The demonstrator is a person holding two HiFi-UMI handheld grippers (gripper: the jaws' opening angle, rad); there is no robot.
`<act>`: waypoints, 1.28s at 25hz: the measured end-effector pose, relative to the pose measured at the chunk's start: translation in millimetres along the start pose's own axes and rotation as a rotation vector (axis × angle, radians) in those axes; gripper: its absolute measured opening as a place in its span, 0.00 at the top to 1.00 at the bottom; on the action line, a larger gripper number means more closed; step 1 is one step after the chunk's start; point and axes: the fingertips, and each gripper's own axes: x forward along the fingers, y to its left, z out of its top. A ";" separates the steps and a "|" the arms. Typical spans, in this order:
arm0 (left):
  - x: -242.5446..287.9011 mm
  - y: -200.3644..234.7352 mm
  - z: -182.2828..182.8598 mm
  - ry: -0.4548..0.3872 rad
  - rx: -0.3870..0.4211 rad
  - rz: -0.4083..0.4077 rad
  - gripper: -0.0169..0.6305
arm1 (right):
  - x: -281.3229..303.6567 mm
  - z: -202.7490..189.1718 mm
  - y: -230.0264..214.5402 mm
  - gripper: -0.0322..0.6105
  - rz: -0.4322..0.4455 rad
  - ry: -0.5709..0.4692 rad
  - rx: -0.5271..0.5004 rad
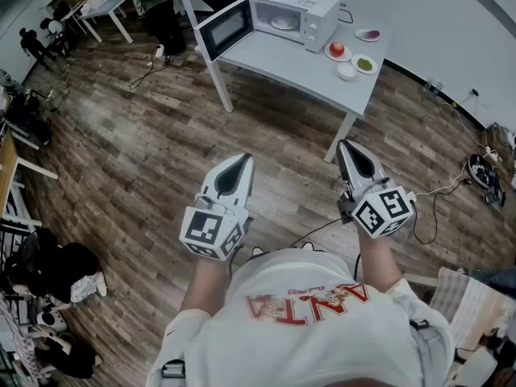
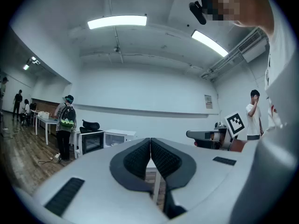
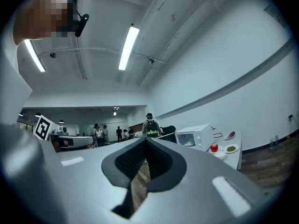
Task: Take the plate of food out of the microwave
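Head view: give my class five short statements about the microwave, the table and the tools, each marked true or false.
1. The microwave has its door open. True.
2. The plate of food stands on the table. False: the plate is inside the microwave.
3. The left tool and right tool are shut and empty. True.
4. An apple lies on the floor. False: the apple sits on a dish on the table.
5. The right tool touches the table. False: it is well short of the table.
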 end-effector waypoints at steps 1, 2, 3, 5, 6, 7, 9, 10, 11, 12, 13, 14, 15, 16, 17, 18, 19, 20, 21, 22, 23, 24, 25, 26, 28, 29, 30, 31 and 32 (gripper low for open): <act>-0.1 1.2 0.6 0.000 -0.001 0.001 0.96 | 1.2 0.2 0.8 0.95 0.002 0.001 0.000; -0.1 2.3 1.1 0.000 -0.002 0.001 0.96 | 2.4 0.4 1.4 0.95 0.004 0.002 0.000; 0.3 3.3 1.4 0.000 -0.003 0.002 0.96 | 3.7 0.5 1.9 0.95 0.006 0.003 -0.001; 2.0 4.9 1.4 0.002 -0.005 0.002 0.96 | 6.6 0.6 2.0 0.95 0.010 0.004 -0.002; 2.8 5.4 1.1 0.002 -0.005 0.001 0.96 | 7.6 -0.1 1.4 0.95 0.010 0.005 -0.002; 3.4 5.8 0.8 0.002 -0.005 0.001 0.96 | 8.4 -0.9 0.8 0.95 0.009 0.007 -0.001; 3.3 6.5 0.1 0.002 -0.006 0.002 0.96 | 9.9 -1.9 1.4 0.95 0.010 0.011 -0.003; 2.7 7.5 -0.3 0.003 -0.007 0.004 0.96 | 10.9 -2.2 2.4 0.95 0.011 0.013 -0.004; 1.8 9.0 -0.6 0.004 -0.009 0.005 0.96 | 12.1 -2.5 3.8 0.95 0.013 0.015 -0.005; 0.7 10.6 -0.7 0.004 -0.010 0.007 0.96 | 13.4 -2.8 5.4 0.95 0.015 0.016 -0.007; -0.5 12.3 -0.7 0.003 -0.011 0.007 0.96 | 15.0 -3.0 7.4 0.95 0.020 0.017 -0.008; -1.8 14.1 -0.6 0.001 -0.012 0.008 0.96 | 16.9 -3.4 9.7 0.95 0.027 0.019 -0.005; -3.2 16.2 -0.5 0.000 -0.013 0.009 0.96 | 18.9 -4.2 12.0 0.95 0.036 0.021 0.005; -4.5 18.4 -0.5 0.000 -0.015 0.010 0.96 | 20.8 -5.1 14.6 0.95 0.047 0.022 0.022; -5.7 20.8 -0.6 0.000 -0.017 0.011 0.96 | 22.6 -5.7 17.7 0.95 0.059 0.020 0.039; -7.0 23.4 -0.9 0.001 -0.020 0.012 0.96 | 24.3 -5.8 20.8 0.95 0.069 0.015 0.053; -8.3 26.2 -1.1 0.002 -0.022 0.012 0.96 | 26.0 -6.1 23.5 0.95 0.074 0.011 0.062; -9.9 29.4 -1.5 0.002 -0.026 0.013 0.96 | 27.9 -7.4 25.7 0.95 0.074 0.011 0.068; -12.1 33.2 -2.1 0.002 -0.029 0.014 0.96 | 30.1 -9.6 28.0 0.95 0.072 0.015 0.072; -15.2 37.6 -3.1 0.002 -0.033 0.016 0.96 | 32.6 -12.4 31.1 0.95 0.071 0.020 0.075; -19.2 42.2 -4.5 0.002 -0.037 0.019 0.96 | 35.1 -15.1 35.5 0.95 0.072 0.024 0.077; -23.8 47.3 -6.0 0.003 -0.040 0.021 0.96 | 37.6 -17.6 40.6 0.95 0.072 0.028 0.079; -28.5 52.7 -7.2 0.005 -0.043 0.024 0.96 | 40.1 -19.8 45.8 0.95 0.071 0.030 0.081; -33.1 58.5 -7.8 0.007 -0.046 0.026 0.96 | 43.0 -21.9 51.1 0.95 0.068 0.033 0.083; -41.8 71.0 -8.5 0.008 -0.049 0.028 0.96 | 50.4 -26.3 62.1 0.95 0.063 0.036 0.087; -46.5 77.1 -9.6 0.008 -0.049 0.028 0.96 | 54.3 -29.2 68.0 0.95 0.061 0.037 0.089; -52.0 83.1 -11.8 0.010 -0.049 0.026 0.96 | 57.8 -33.1 74.1 0.95 0.059 0.037 0.091; -58.3 89.3 -14.9 0.012 -0.047 0.024 0.96 | 60.7 -38.1 80.7 0.95 0.056 0.037 0.092; -64.7 96.6 -18.6 0.015 -0.047 0.025 0.96 | 63.7 -44.0 87.5 0.95 0.053 0.039 0.092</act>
